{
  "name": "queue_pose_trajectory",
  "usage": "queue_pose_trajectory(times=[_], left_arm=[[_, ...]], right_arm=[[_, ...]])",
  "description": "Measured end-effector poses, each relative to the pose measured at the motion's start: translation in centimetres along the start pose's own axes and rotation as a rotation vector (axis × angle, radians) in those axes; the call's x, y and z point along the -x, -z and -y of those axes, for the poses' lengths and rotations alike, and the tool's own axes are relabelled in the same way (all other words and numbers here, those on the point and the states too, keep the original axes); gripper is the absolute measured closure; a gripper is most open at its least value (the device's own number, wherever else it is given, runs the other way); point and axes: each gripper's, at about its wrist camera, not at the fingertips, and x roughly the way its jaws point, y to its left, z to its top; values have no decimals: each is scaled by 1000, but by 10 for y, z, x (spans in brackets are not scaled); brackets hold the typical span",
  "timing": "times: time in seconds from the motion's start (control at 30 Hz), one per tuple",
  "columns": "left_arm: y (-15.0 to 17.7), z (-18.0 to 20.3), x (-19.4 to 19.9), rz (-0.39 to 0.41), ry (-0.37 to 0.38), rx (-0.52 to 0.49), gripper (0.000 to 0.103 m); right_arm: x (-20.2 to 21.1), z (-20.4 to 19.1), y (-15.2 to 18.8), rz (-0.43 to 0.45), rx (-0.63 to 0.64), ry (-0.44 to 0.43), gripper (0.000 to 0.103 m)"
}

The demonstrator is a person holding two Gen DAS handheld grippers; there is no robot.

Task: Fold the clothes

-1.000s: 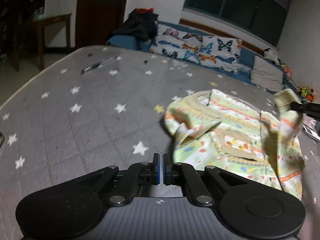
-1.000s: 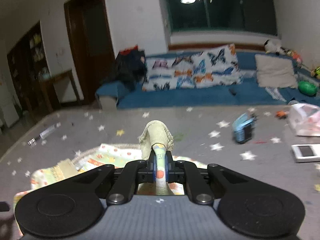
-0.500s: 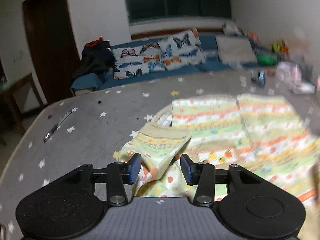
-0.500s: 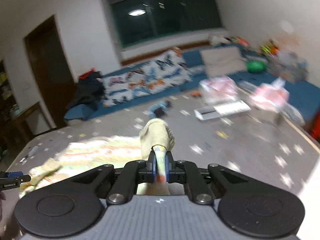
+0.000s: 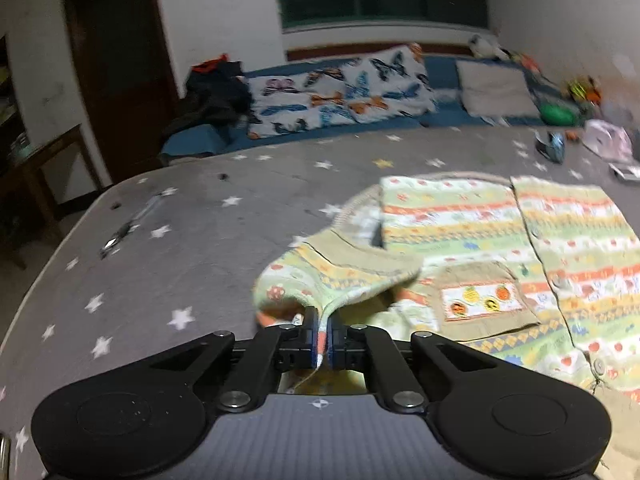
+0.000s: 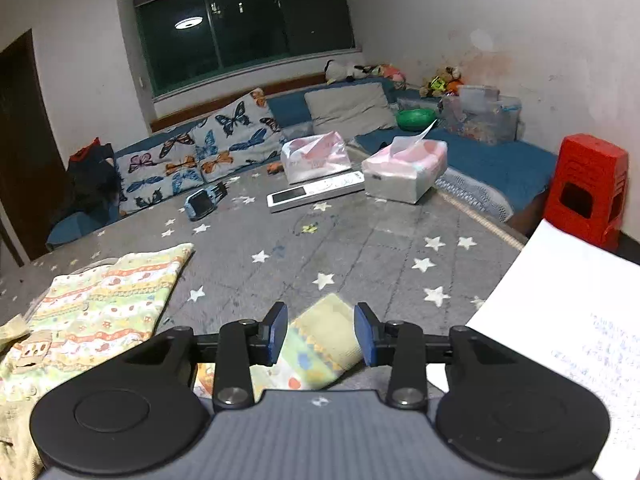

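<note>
A: Patterned cardigan [image 5: 500, 240] lies spread on the star-print mat [image 5: 160, 260], front up. Left gripper [image 5: 320, 338]: jaws clamped on a fold of the left sleeve [image 5: 340, 280], which is lifted off the mat. Right gripper [image 6: 320, 334]: jaws apart, the right cuff [image 6: 324, 340] lying loose between them.

B: Risks?

A: Thin pinch near the fabric edge could slip out under a sharp tug. Dragging the sleeve may also pull the body askew and ruck the pocket [image 5: 480, 300].

B: Room?

A: Bare mat left of the garment, and ahead of the right gripper. White paper [image 6: 560, 340] sits just right of the cuff; tissue box [image 6: 404, 168] and white tablet [image 6: 316, 192] are well off.
</note>
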Motion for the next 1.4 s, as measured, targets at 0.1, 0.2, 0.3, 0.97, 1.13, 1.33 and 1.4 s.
queue_pose_trajectory(times=[0.1,0.2,0.3,0.97,1.13,1.33,1.4], left_arm=[[5,-18,15,15,-23,78,99],[13,-35,30,22,-31,173,100],[24,-47,43,27,-32,248,100],[76,-76,83,-51,-25,423,98],[79,-67,88,-48,-43,353,94],[75,-56,106,2,-97,230,66],[74,-54,115,28,-107,192,66]], right_arm=[[4,-4,1,5,0,-31,64],[7,-16,6,-7,12,-86,53],[-3,-32,14,-46,34,-101,50],[-3,-22,36,-138,188,171,43],[-6,-28,22,-110,188,72,43],[-40,-42,12,-153,211,-17,43],[-51,-45,12,-173,215,-20,43]])
